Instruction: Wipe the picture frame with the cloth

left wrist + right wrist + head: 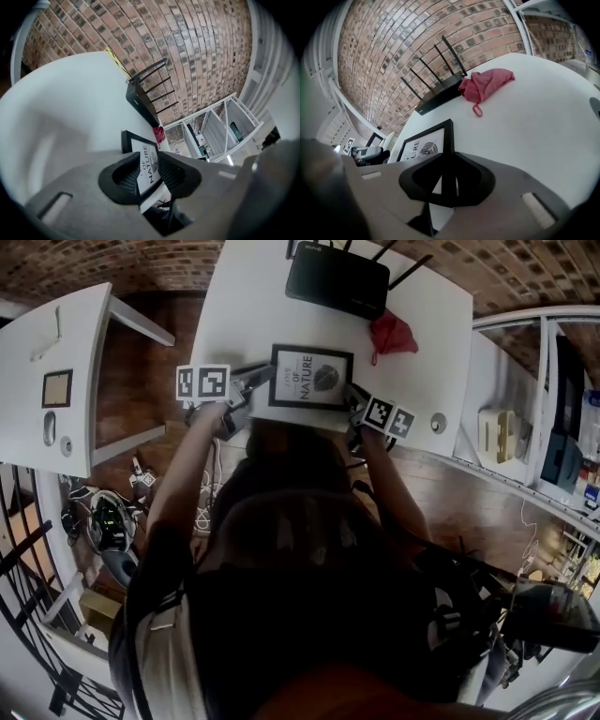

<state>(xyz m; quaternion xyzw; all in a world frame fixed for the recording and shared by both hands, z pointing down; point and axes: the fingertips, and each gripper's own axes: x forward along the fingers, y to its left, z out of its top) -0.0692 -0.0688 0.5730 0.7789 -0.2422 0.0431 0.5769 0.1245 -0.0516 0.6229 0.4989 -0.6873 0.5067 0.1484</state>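
A black picture frame [311, 377] with a leaf print lies on the white table [244, 306], close to its near edge. My left gripper [261, 386] is at the frame's left side. In the left gripper view the frame's corner [140, 147] fills the gap between the pads of the left gripper [147, 161], which reads as shut on it. My right gripper [355, 401] is shut on the frame's right edge [449, 140], a thin black bar between its tips. The red cloth [392, 334] lies crumpled beyond the frame's right corner, untouched [485, 84].
A black router [337, 279] with antennas stands at the table's far edge, just left of the cloth. A small round disc [438, 422] sits near the table's right corner. White shelving [534, 418] stands to the right, and a second white table [84, 343] to the left.
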